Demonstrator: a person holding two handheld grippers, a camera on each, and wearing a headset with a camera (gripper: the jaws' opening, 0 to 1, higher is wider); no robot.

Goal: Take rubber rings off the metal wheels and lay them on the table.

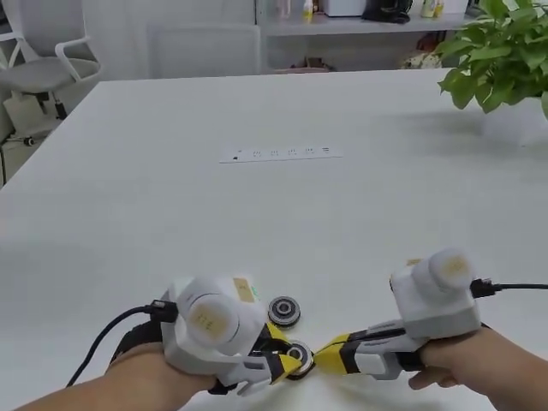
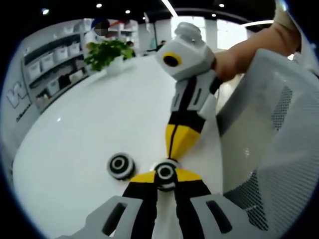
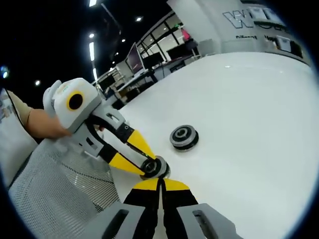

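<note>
Most of the white table (image 1: 257, 223) is bare top. A flush socket strip (image 1: 280, 154) sits well beyond the work, toward the middle. A leafy plant (image 1: 497, 47) stands at the far right corner, and an office chair (image 1: 43, 68) waits off the far left edge. Behind the table, a shelf (image 1: 360, 24) carries a few bottles and dark items too small to name. From the left gripper view there is also wall racking with pale bins (image 2: 55, 62), contents not readable. A grey mesh chair back (image 2: 269, 149) crowds in close on the near side, by the person's arm.

The work sits at the near edge. The left gripper (image 2: 166, 177) has its yellow-tipped jaws closed round a metal wheel (image 3: 154, 168), one tip on each side, holding it low over the table. The right gripper (image 3: 160, 184) comes in from the opposite side. Its jaws are pressed almost flat together, with the tips right against the wheel's rim. Whether they pinch the black rubber there I cannot tell.

A second wheel (image 1: 283, 311) lies flat on the table just beside the left gripper, apart from both sets of jaws, with a dark rubber ring (image 3: 184, 145) around it. A black cable (image 1: 111, 334) trails back from the left gripper across the near edge
</note>
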